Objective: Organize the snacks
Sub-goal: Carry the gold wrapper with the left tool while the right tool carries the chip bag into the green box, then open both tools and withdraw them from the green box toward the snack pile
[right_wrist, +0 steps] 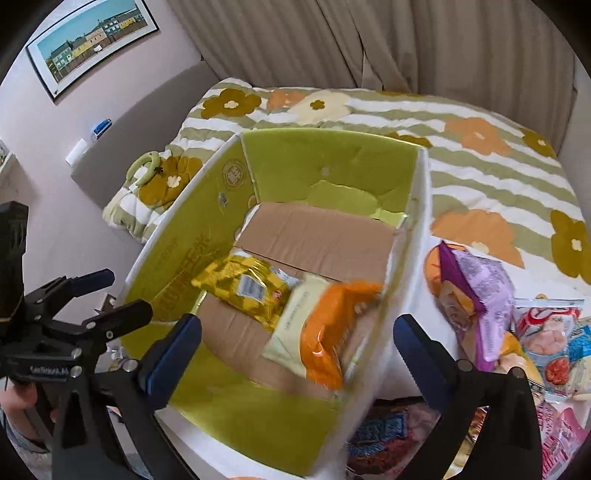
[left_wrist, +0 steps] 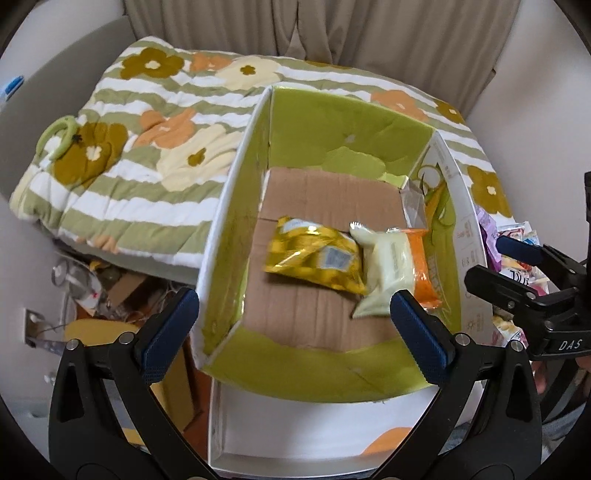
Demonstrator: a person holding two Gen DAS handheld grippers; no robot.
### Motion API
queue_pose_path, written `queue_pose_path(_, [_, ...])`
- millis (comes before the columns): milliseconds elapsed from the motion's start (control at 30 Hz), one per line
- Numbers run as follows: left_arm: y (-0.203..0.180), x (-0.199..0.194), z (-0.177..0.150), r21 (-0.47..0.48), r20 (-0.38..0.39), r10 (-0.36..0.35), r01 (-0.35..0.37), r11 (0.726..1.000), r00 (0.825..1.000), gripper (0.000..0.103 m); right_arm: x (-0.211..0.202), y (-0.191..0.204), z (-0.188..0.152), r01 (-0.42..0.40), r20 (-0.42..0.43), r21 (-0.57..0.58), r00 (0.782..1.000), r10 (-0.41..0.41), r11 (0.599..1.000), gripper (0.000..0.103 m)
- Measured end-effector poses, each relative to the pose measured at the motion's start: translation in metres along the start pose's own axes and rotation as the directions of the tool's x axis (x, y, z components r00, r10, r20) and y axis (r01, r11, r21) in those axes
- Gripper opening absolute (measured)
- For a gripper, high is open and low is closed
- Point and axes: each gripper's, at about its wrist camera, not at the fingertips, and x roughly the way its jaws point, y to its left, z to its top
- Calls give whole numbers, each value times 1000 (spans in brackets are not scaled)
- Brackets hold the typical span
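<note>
both tools [left_wrist: 295, 325] [right_wrist: 295, 347] apart, empty | orange packet [right_wrist: 332, 328] blurred | box [right_wrist: 332, 166] hides lower snack pile [right_wrist: 384, 439]

Left wrist view: looks steeply down from above the near left corner of an open cardboard box [left_wrist: 236, 177], close to it, its own two fingers wide at the bottom edge; faces toward the curtain [left_wrist: 332, 29] behind the bed.
Right wrist view: looks steeply down from above the near right side of the same box [right_wrist: 417, 236], equally close; faces the curtain [right_wrist: 406, 40], angled a little leftward so a framed picture [right_wrist: 92, 44] on the wall shows.
Shared: the box floor with a yellow packet [left_wrist: 314, 258] [right_wrist: 243, 284] and an orange-and-cream packet [left_wrist: 399, 266] [right_wrist: 325, 325], and the flowered quilt [left_wrist: 147, 147] [right_wrist: 480, 155].
Cross-sight: each view catches the other gripper at its edge, the right gripper [left_wrist: 491, 258] at right, the left gripper [right_wrist: 122, 295] at left.
Only right view: loose snack packets [right_wrist: 480, 295] beside the box.
</note>
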Motion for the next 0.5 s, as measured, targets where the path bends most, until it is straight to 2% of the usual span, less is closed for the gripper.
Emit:
queue_pose_path(167, [-4, -6, -4, 0, 13, 2, -2, 1000, 1000, 102, -7, 2, 0, 26, 1, -6, 1000, -26, 1000, 103])
queue_pose_path(500, [-8, -47, 1, 34, 85, 0, -2, 999, 996, 102, -42, 28, 7, 86, 93, -10, 992, -85, 996, 103])
